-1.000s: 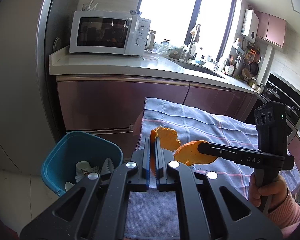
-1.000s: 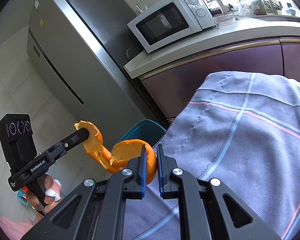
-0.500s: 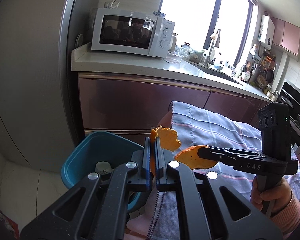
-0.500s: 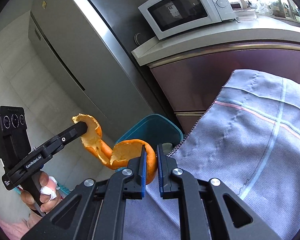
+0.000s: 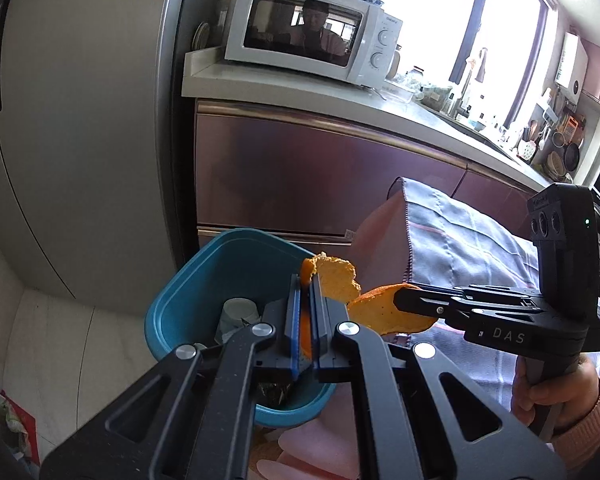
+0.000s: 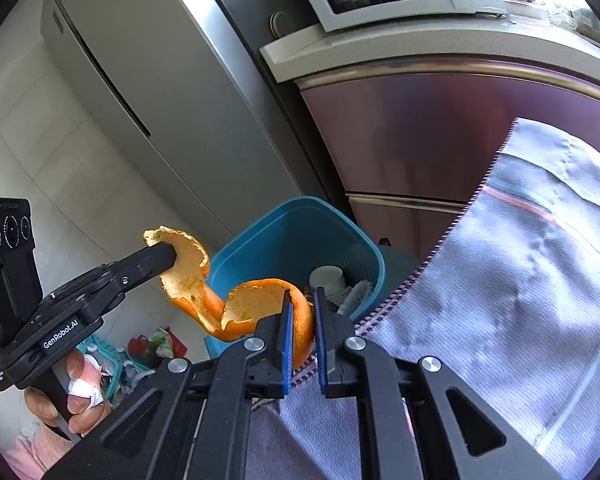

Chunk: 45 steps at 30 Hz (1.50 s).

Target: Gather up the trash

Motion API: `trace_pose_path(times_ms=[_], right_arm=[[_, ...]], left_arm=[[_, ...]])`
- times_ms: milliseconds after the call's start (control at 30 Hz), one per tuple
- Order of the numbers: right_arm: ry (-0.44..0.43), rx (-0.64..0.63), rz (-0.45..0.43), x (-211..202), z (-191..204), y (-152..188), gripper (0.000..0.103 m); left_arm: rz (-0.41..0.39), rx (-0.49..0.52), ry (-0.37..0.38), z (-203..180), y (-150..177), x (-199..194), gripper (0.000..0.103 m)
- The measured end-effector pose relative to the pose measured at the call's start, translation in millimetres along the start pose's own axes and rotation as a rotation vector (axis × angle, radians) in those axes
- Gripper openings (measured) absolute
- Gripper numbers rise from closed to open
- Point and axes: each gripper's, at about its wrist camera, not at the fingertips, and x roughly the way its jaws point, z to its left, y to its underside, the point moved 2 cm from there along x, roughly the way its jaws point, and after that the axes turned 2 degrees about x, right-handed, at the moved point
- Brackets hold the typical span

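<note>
A long curled orange peel (image 6: 220,300) hangs between both grippers. My left gripper (image 5: 307,280) is shut on one end of the orange peel (image 5: 335,280). My right gripper (image 6: 300,296) is shut on the other end; it also shows in the left wrist view (image 5: 397,298). My left gripper shows in the right wrist view (image 6: 168,250). A blue trash bin (image 5: 204,280) stands on the floor just below and ahead of the peel; it also shows in the right wrist view (image 6: 268,240). It holds a paper cup (image 6: 327,278) and other scraps.
A table with a grey checked cloth (image 6: 519,300) is to the right, its edge next to the bin. Purple cabinets (image 5: 300,176) with a countertop and a white microwave (image 5: 311,34) stand behind. A grey fridge (image 5: 80,120) is at the left. Bags and a basket (image 6: 108,354) lie on the floor.
Both grippers have carried the peel left, off the table edge, to above the blue bin. The bin now sits closer and more centred in both views. Both grips are unchanged.
</note>
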Motion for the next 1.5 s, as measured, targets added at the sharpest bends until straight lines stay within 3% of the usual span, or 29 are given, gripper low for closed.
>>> trace_pose_path(times_ms=[400,633,700,933,1000,1067,1100,1200,1267,1367,1500], right_arm=[[0.056,-0.055,0.109,49,11,-3,0.013],[0.058,-0.048,0.117,59,12,-2,0.017],[0.052,-0.040,0.110,57,11,-2,0.019],[0.021,-0.017,0.061,33,4,8,0.028],[0.021,-0.032,0.034,21,6,13,0.036],[0.026,-0.059,0.001,6,9,20,0.052],[0.031,-0.067,-0.020,-3,10,24,0.055],[0.052,-0.084,-0.082,-29,12,37,0.063],[0.080,-0.089,-0.130,-47,11,48,0.073],[0.148,-0.111,-0.201,-72,12,68,0.085],[0.237,-0.120,-0.307,-105,9,98,0.096]], left_arm=[[0.101,-0.043,-0.034,25,19,49,0.006],[0.137,-0.063,-0.037,28,27,70,0.009],[0.142,-0.066,-0.036,30,28,73,0.022],[0.113,-0.062,-0.017,25,30,62,0.032],[0.084,-0.053,-0.010,21,30,52,0.042],[0.047,-0.044,0.002,14,29,38,0.058],[0.030,-0.040,0.010,11,29,31,0.066],[-0.031,0.000,0.013,-3,29,9,0.071],[-0.076,0.029,0.001,-15,32,-7,0.088],[-0.142,0.081,-0.011,-35,40,-30,0.098],[-0.217,0.116,-0.025,-60,52,-54,0.097]])
